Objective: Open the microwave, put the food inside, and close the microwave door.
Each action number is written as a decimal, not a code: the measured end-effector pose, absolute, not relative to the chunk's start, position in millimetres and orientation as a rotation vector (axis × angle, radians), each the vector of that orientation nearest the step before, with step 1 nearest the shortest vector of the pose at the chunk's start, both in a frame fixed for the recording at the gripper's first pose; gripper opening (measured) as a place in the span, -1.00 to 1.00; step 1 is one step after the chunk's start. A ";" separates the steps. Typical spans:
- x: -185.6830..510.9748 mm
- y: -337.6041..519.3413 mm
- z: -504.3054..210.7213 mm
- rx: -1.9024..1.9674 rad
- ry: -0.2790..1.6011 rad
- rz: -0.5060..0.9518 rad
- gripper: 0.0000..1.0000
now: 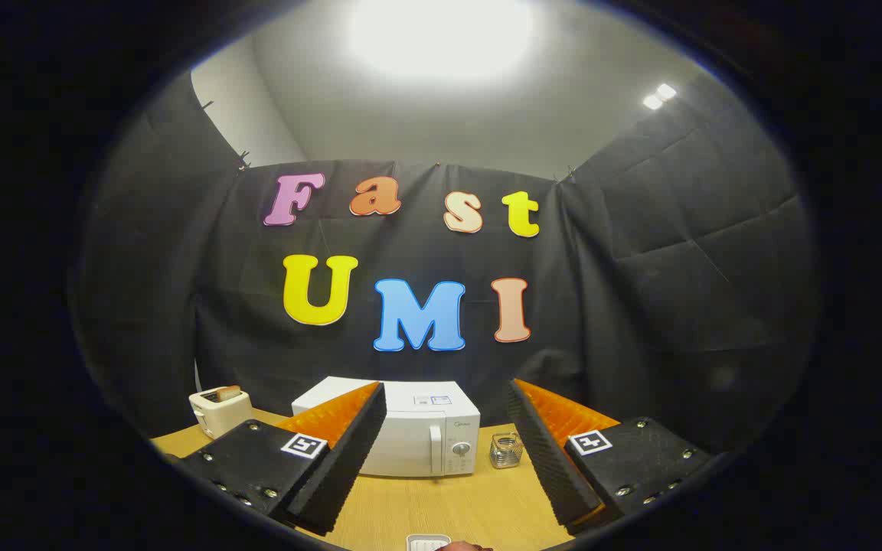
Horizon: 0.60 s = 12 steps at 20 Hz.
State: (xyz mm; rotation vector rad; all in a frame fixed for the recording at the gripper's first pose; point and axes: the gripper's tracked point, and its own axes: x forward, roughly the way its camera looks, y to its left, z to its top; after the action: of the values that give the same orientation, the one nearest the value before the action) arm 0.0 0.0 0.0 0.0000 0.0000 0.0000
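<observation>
Left of the microwave (418,432), near the table's (456,509) far edge, stands a white toaster (217,409) with a slice showing in its slot. At the middle sits the microwave itself, white, door closed, its handle and knobs toward its right side. Just right of the microwave rests a small clear glass jar (505,450). The gripper (445,448) hovers well short of the microwave, fingers spread wide and holding nothing, the microwave showing between them. Nearer than the microwave, below the fingers, a white tray's rim (429,542) peeks up; its contents cannot be told.
</observation>
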 end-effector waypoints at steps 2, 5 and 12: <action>0.2 -3.2 2.6 -0.002 -0.007 0.002 0.98; 0.4 -7.9 5.5 -0.010 -0.015 -0.005 0.98; 0.2 -16.2 10.0 0.011 -0.015 -0.009 0.98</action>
State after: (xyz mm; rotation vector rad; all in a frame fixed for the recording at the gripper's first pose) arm 0.2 -16.2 10.0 0.0114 -0.0152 -0.0091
